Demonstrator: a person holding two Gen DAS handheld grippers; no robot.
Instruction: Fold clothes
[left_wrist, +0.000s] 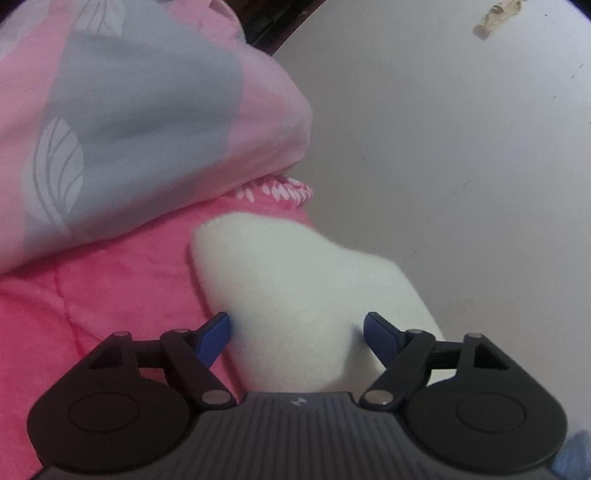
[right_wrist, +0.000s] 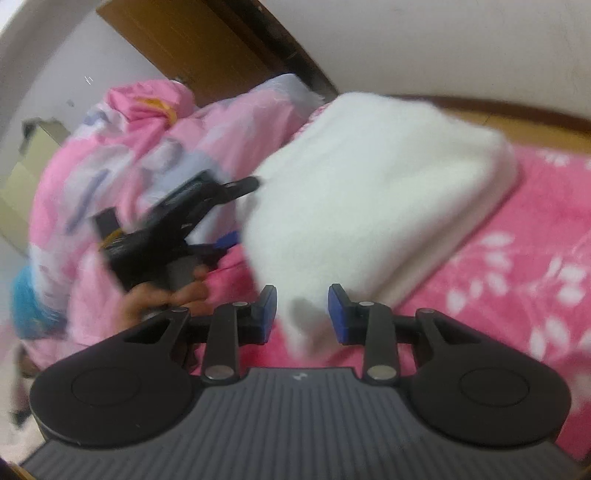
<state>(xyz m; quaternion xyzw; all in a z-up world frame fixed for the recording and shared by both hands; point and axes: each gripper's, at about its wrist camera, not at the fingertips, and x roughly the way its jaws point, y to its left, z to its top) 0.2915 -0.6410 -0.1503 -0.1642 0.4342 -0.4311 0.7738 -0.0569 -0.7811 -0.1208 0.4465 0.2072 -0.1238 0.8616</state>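
Folding looks midway: the white fluffy garment (right_wrist: 373, 192) lies bunched on the pink bed (right_wrist: 517, 280), ahead of both tools. Right tool (right_wrist: 302, 314) stands narrow, a corner between its pads, grip uncertain; left tool (left_wrist: 297, 332) wide, straddling the cloth. Next: pinch and carry over.

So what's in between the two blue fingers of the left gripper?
The fluffy white garment. In the left wrist view it fills the gap between the left gripper's blue fingers, which stand wide apart at its sides, over the pink blanket.
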